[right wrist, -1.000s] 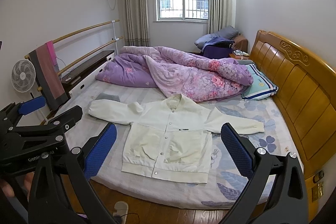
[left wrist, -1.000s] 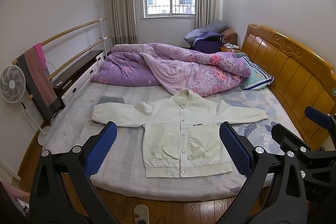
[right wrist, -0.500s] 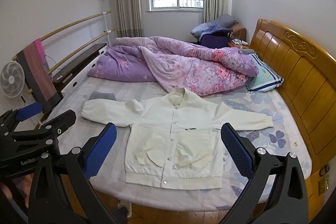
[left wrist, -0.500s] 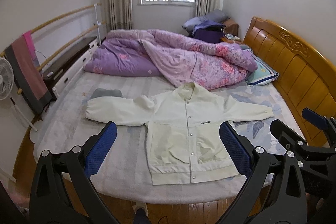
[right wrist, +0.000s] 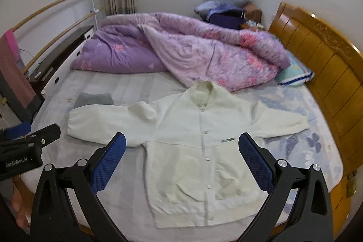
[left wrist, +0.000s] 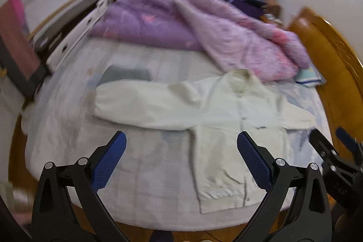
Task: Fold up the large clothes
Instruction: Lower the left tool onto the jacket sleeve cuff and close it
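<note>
Cream-white button-front jacket w/ long sleeves (right wrist: 199,146) spread flat, front up, sleeves out to both sides, filling centre of frame on pale floral bed sheet (right wrist: 295,151); hem toward lower edge, collar toward crumpled purple floral quilt (right wrist: 192,49) in upper centre. Left hand-held gripper w/ blue pads (left wrist: 180,155) spread wide, holding nothing, now framing sleeve in centre-left of its view. Right hand-held gripper w/ blue pads (right wrist: 181,155) likewise spread wide, empty, framing jacket body. Compared w/ half a sec ago: both views closer and lower, jacket much larger in frame, left view swung toward left sleeve and heavily motion-blurred. Judged as approach phase; no fold begun, nothing gripped yet. Small grey folded cloth (right wrist: 94,99) just beyond left sleeve cuff, unchanged. Orange wooden headboard (right wrist: 317,56) at right edge.
</note>
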Action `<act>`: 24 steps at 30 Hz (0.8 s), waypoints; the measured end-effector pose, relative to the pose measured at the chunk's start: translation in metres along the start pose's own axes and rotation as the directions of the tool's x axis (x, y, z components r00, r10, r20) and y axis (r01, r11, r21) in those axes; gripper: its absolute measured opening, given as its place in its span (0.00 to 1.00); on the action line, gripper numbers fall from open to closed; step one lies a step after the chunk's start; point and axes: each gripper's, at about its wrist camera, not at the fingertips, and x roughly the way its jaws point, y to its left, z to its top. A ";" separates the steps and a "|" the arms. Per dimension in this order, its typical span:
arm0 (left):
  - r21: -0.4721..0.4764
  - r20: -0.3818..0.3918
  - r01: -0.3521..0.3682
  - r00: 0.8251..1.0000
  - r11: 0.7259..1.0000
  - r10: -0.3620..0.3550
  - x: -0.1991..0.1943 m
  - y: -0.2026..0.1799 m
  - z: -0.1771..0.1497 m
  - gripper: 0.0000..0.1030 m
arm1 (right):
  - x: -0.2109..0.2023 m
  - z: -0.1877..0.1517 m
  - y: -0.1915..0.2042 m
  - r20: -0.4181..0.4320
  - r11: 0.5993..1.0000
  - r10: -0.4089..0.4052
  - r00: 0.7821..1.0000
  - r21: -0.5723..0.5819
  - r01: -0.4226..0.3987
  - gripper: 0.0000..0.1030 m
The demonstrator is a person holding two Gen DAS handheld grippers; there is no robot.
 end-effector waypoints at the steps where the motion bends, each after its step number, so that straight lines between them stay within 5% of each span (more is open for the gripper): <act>1: -0.029 -0.015 -0.002 1.000 1.000 0.001 0.011 0.010 0.007 0.95 | 0.010 0.003 0.007 -0.013 1.000 0.006 1.000 0.007 -0.006 0.93; 7: -0.170 -0.057 -0.054 0.997 0.984 0.045 0.081 0.088 0.040 0.95 | 0.083 0.024 0.060 -0.093 1.000 0.011 0.996 -0.018 -0.012 0.93; 12: -0.309 -0.159 -0.143 0.982 0.940 0.097 0.152 0.168 0.043 0.95 | 0.141 0.019 0.080 -0.155 0.999 -0.022 0.988 -0.048 0.015 0.93; 21: -0.595 -0.179 -0.177 0.980 0.784 0.086 0.242 0.291 0.017 0.95 | 0.256 -0.002 0.072 -0.278 1.000 0.000 0.961 -0.014 -0.004 0.93; 24: -0.713 -0.169 -0.168 0.983 0.680 0.066 0.259 0.323 0.004 0.95 | 0.290 -0.013 0.071 -0.323 1.000 0.011 0.946 -0.023 -0.020 0.93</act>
